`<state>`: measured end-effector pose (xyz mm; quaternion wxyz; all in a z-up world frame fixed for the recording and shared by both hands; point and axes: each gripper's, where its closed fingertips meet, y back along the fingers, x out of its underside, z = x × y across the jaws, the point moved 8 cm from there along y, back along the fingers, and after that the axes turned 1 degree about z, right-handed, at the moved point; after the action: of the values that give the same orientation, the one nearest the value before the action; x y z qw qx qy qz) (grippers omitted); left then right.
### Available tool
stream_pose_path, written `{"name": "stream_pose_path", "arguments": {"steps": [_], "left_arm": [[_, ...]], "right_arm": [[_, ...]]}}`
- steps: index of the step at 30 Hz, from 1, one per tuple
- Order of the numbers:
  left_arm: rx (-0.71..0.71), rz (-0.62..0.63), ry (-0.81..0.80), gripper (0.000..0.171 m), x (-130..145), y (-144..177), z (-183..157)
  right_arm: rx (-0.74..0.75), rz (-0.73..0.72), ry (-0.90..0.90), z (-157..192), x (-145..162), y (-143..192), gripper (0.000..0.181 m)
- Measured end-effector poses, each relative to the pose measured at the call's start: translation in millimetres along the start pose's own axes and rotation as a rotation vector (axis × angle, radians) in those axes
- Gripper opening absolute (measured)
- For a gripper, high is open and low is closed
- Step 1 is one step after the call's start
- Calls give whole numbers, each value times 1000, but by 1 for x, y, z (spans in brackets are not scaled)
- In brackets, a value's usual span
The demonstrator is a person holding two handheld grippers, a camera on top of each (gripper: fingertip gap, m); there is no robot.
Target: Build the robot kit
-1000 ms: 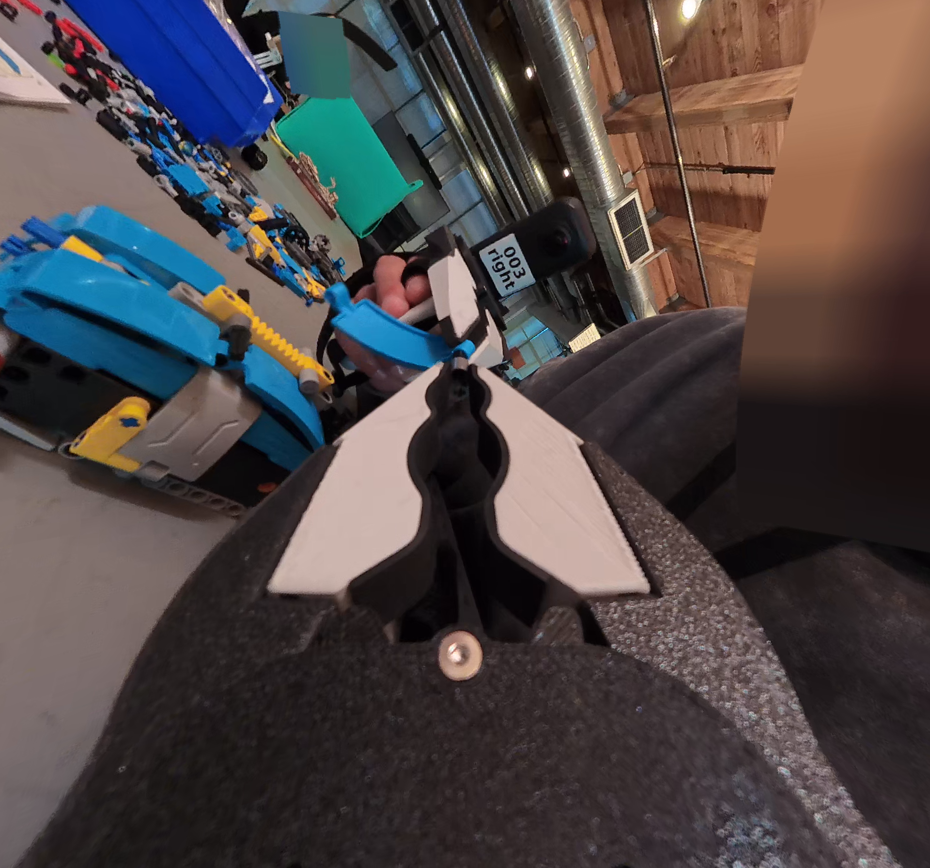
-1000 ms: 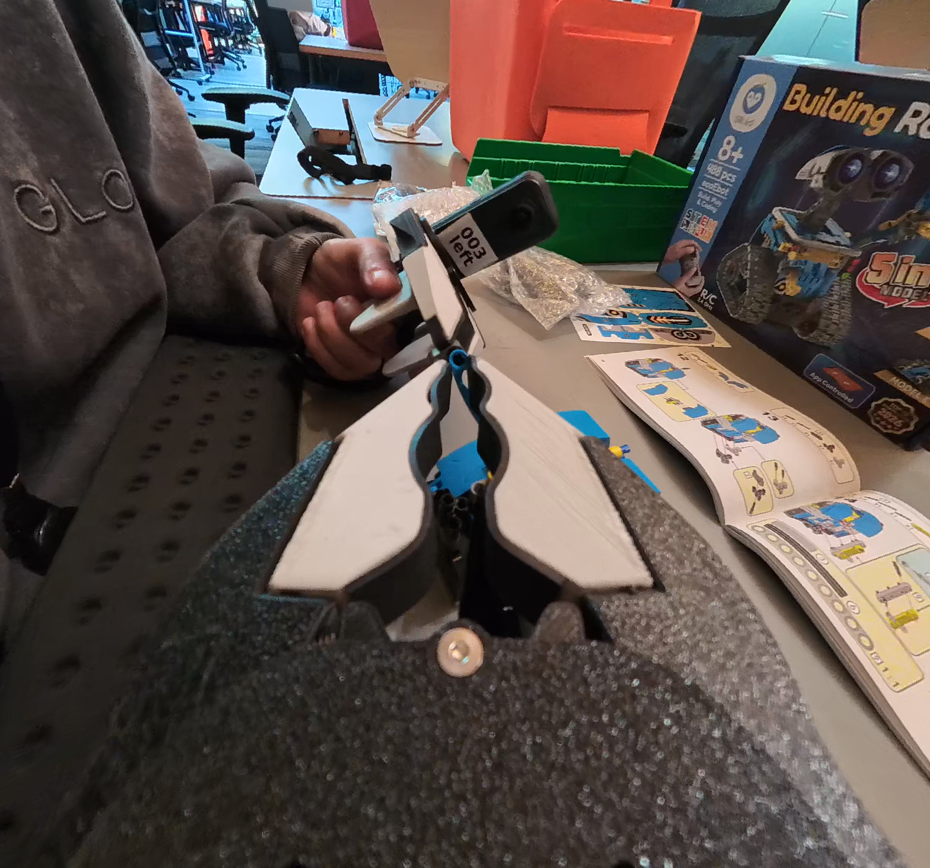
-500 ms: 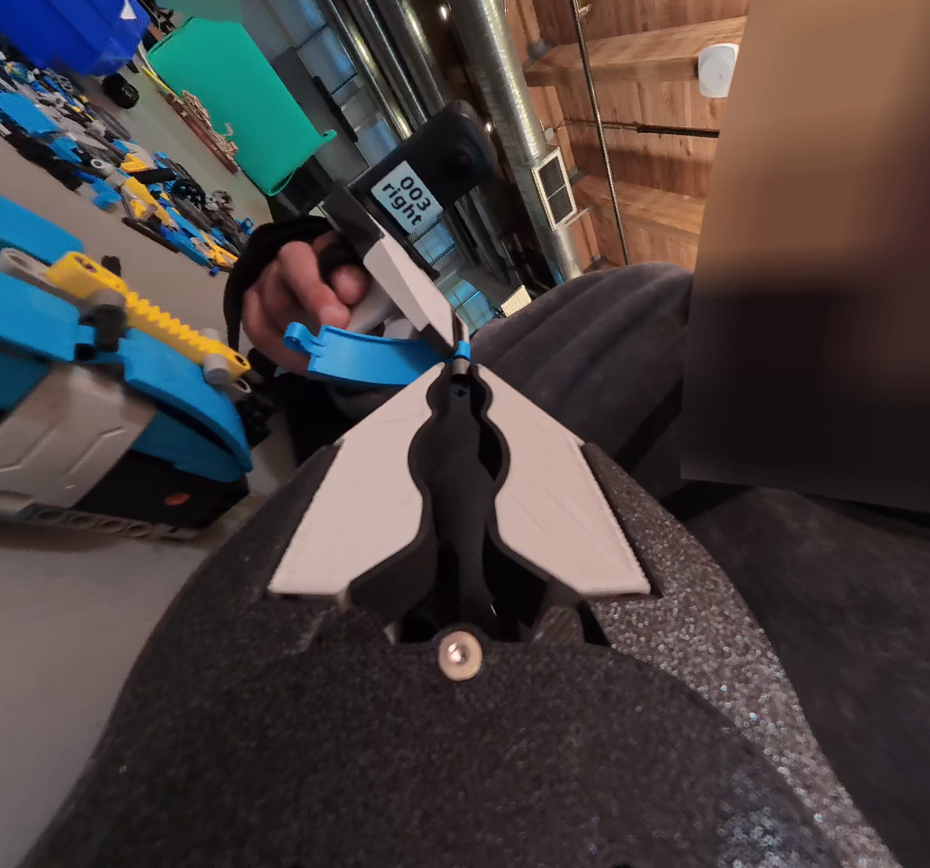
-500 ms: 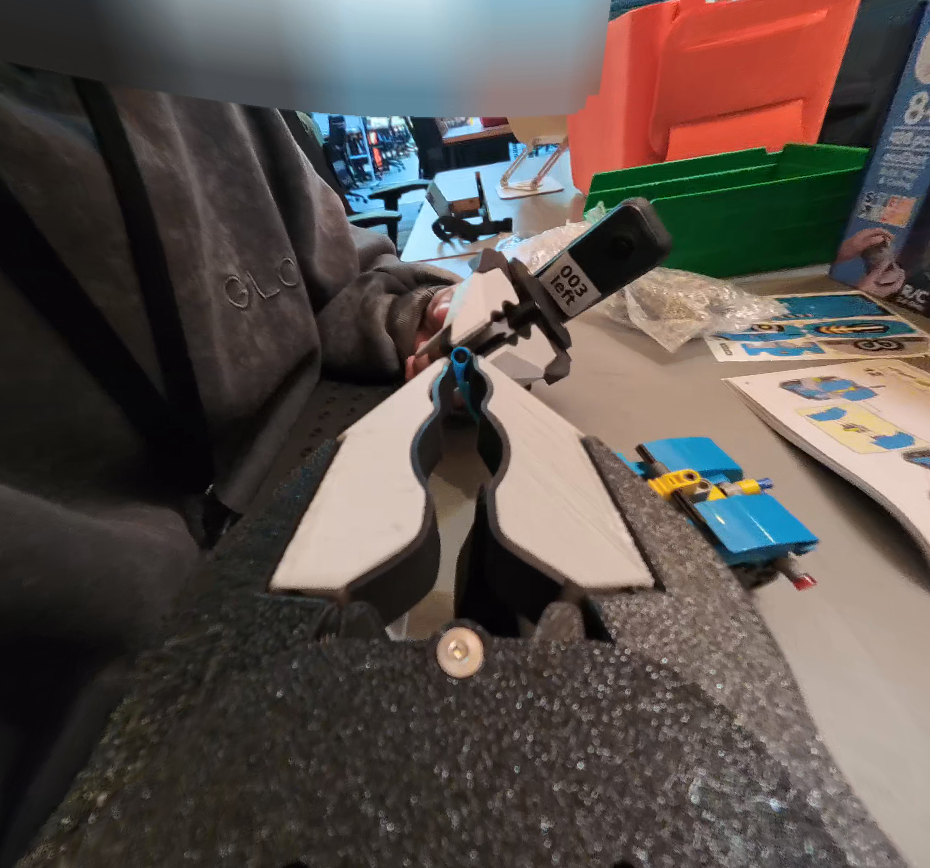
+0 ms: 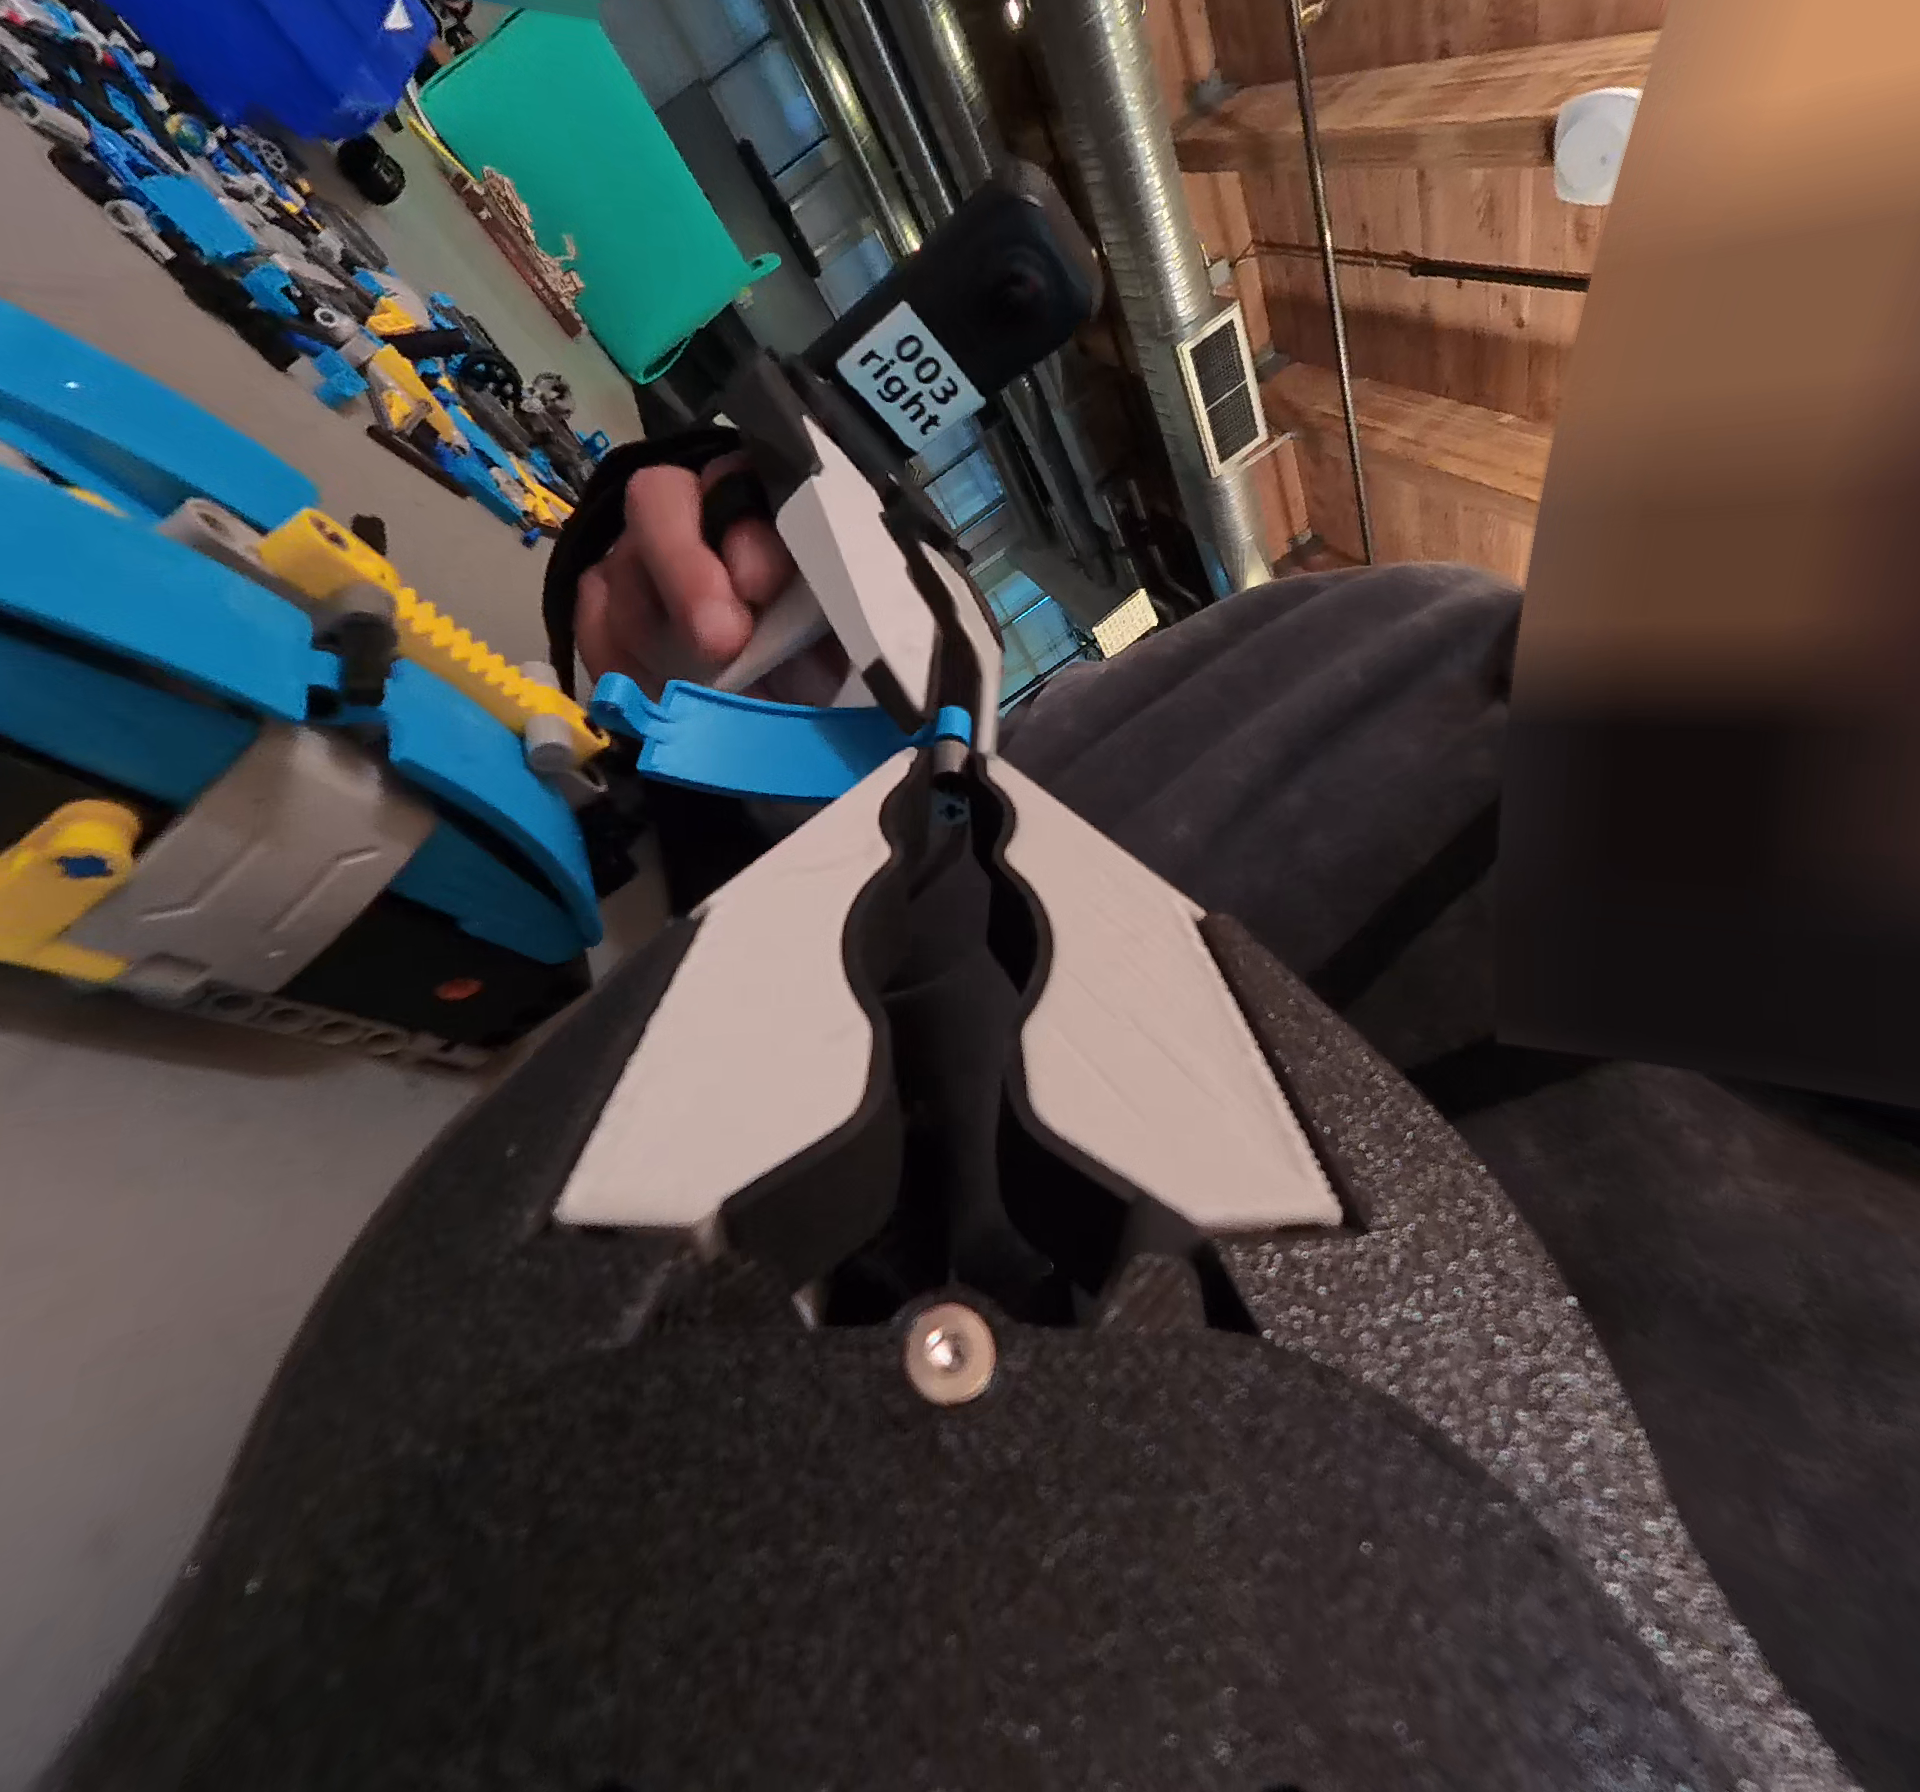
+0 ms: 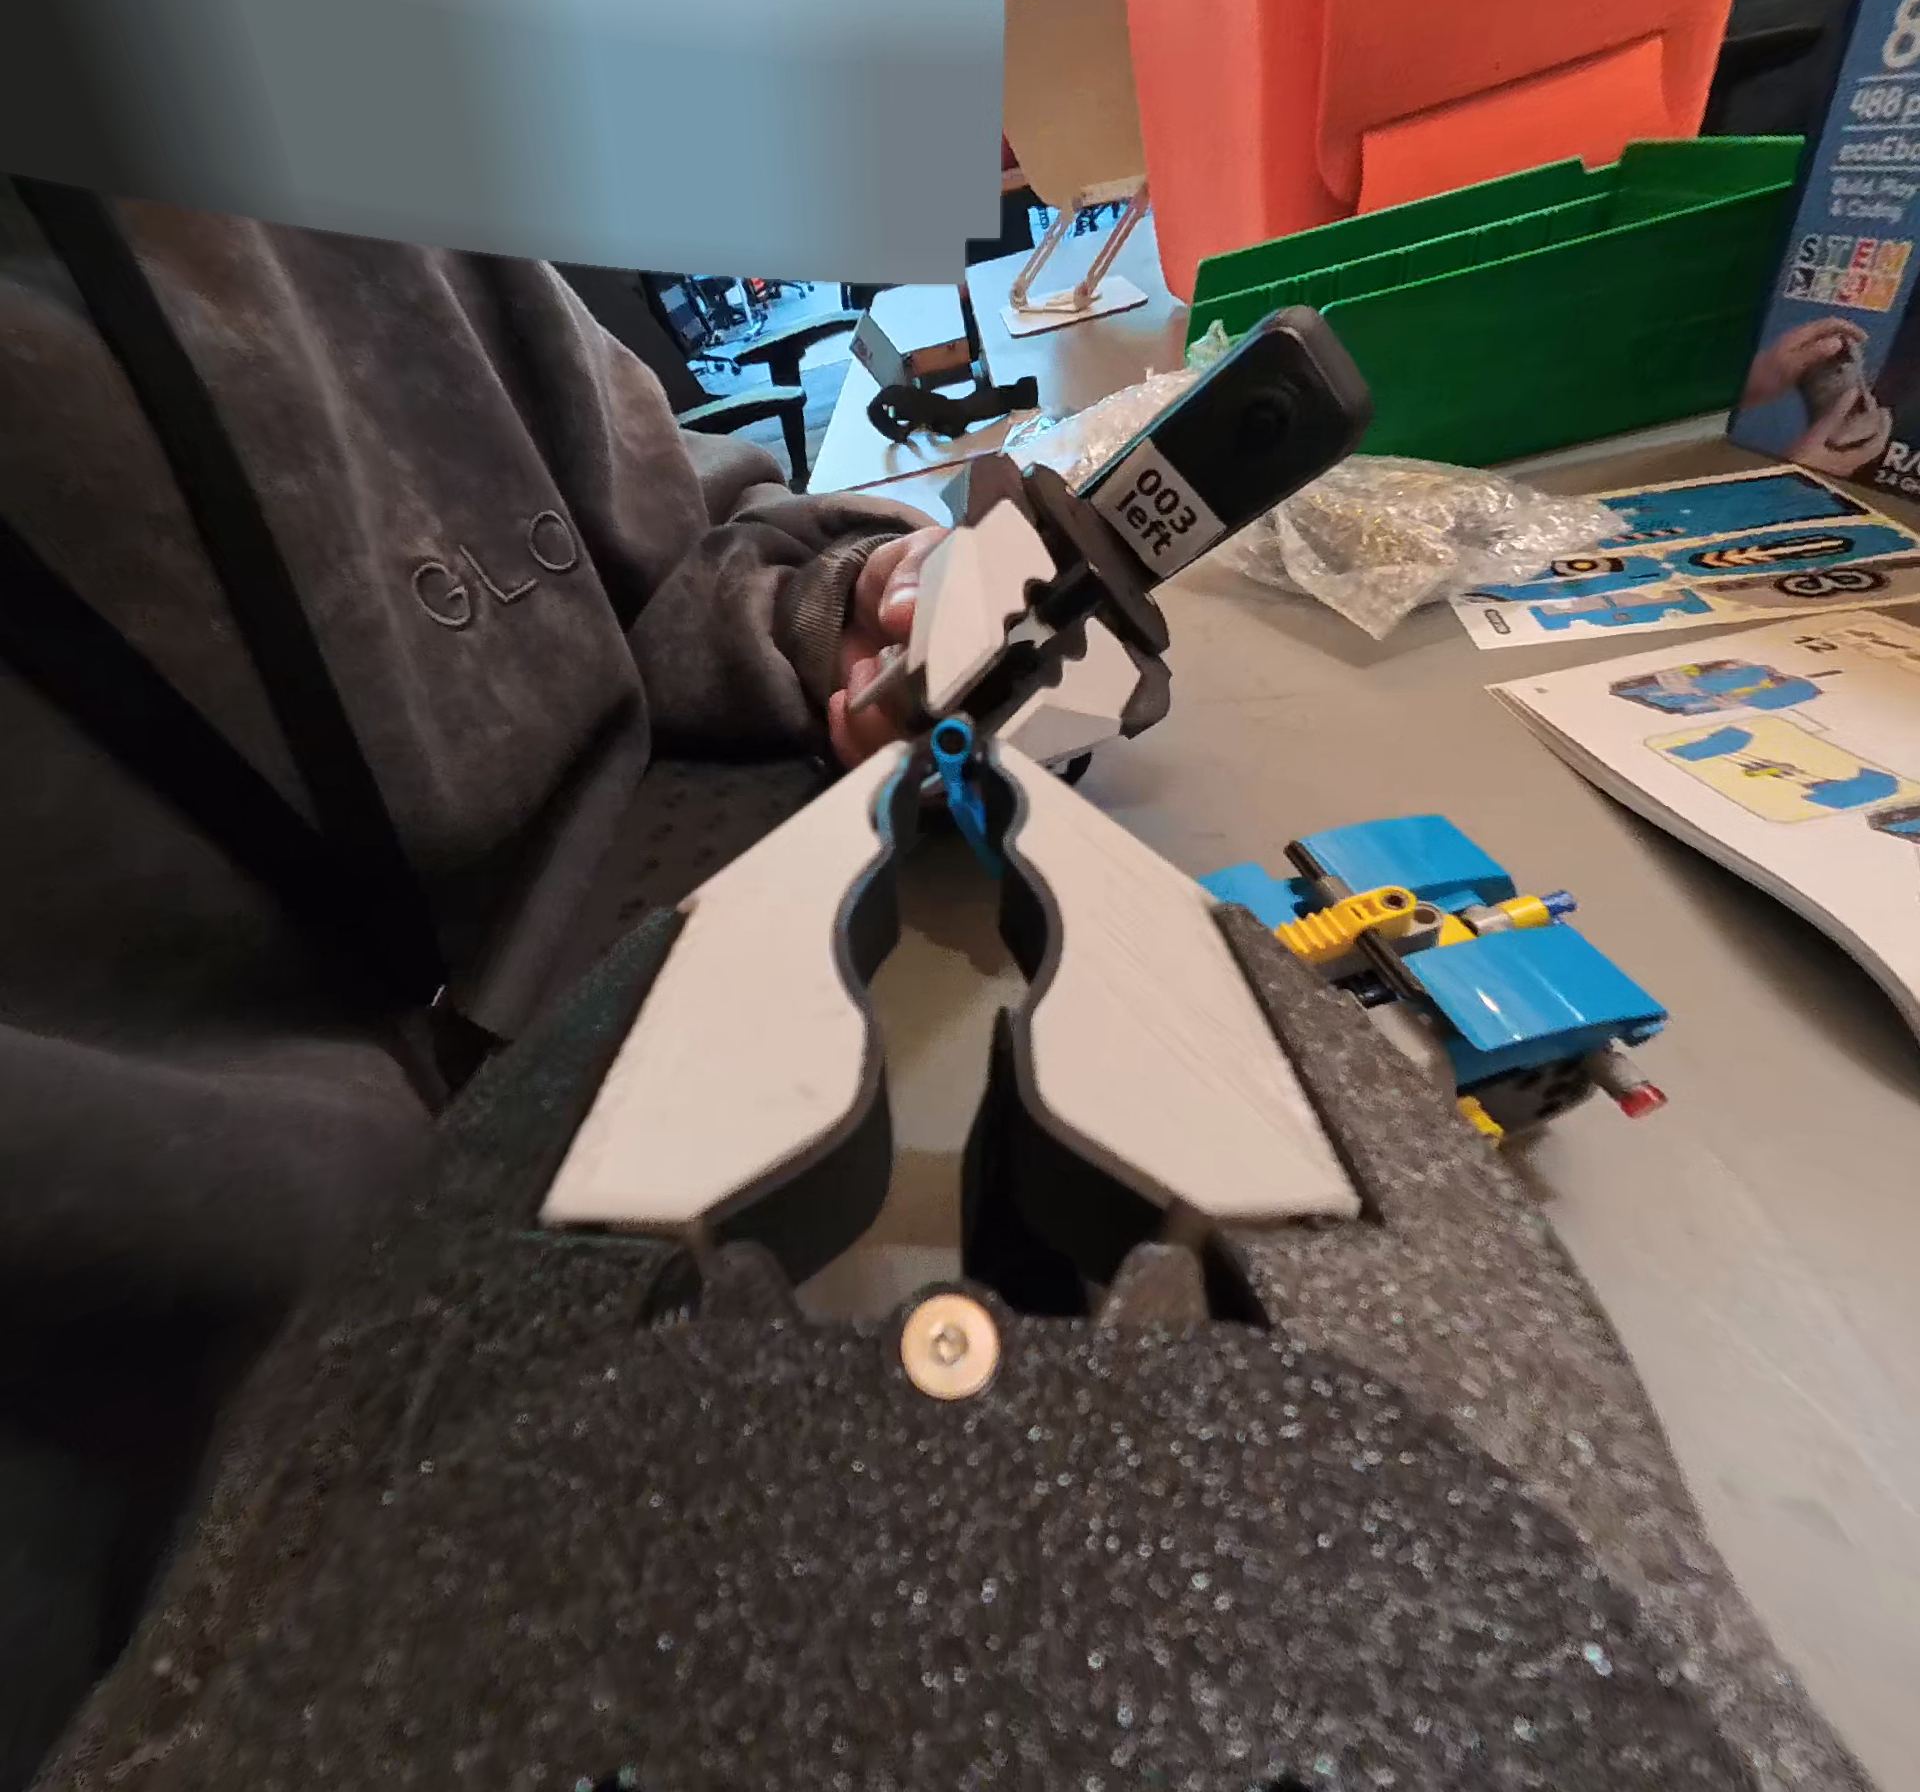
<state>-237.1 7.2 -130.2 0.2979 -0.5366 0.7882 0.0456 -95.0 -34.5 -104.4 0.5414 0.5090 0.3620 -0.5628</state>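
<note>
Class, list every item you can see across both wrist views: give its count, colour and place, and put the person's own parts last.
curved panel piece: one, blue, clamped in the right gripper
small pin: one, dark, in the left gripper's tips
toy vehicle assembly: one, blue and yellow, on the grey table
loose parts: many, blue, yellow, black, far table
instruction booklet: one, open, right
storage bin: one, green, behind
bag: one, orange
kit box: one, blue
left gripper: shut
right gripper: shut
</note>
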Motion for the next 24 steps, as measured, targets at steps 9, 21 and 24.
{"name": "stream_pose_path", "arguments": {"steps": [9,21,24], "left_arm": [[-2,40,7,5,3,-1,-1],[-35,99,-5,4,9,-6,0],[-21,96,-9,4,9,-7,-1]], "right_arm": [[51,66,140,8,-1,-2,6],[-6,135,95,11,5,-3,5],[-16,123,91,12,3,-2,5]]}}
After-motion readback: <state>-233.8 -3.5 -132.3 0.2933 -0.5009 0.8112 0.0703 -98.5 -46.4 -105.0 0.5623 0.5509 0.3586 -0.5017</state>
